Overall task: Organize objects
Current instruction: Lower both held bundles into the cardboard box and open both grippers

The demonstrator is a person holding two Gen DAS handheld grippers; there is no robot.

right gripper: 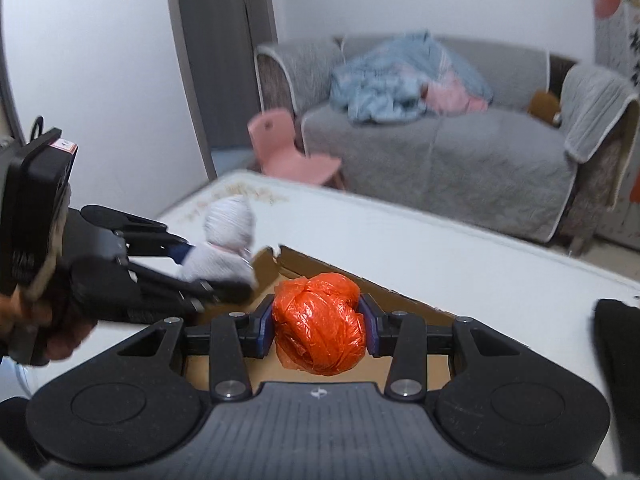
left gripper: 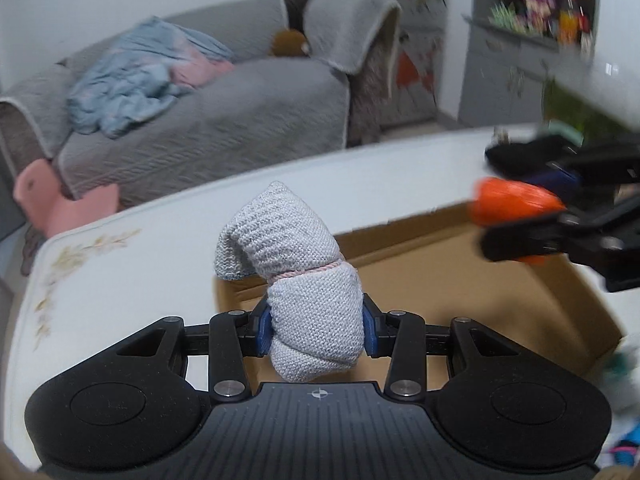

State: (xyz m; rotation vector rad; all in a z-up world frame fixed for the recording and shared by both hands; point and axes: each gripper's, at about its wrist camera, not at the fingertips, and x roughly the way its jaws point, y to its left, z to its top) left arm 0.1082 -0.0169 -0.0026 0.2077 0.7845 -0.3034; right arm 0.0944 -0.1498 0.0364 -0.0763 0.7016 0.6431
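My left gripper [left gripper: 317, 330] is shut on a rolled grey knitted sock bundle [left gripper: 304, 284] tied with a pink cord, held above the near corner of an open cardboard box [left gripper: 460, 280]. In the right wrist view, my right gripper [right gripper: 319, 326] is shut on a crumpled orange plastic bag ball [right gripper: 319, 322], also over the cardboard box [right gripper: 400, 300]. The right gripper with the orange bag ball [left gripper: 512, 200] shows blurred at the right of the left wrist view. The left gripper with the sock bundle [right gripper: 228, 240] appears at the left of the right wrist view, a hand behind it.
The box lies on a white table [left gripper: 160, 240] with a floral print. Beyond it stand a grey sofa [left gripper: 208, 120] with a blue blanket, a pink chair [right gripper: 280, 148] and a shelf unit [left gripper: 532, 40]. Small colourful items [left gripper: 624, 448] sit at the table's right edge.
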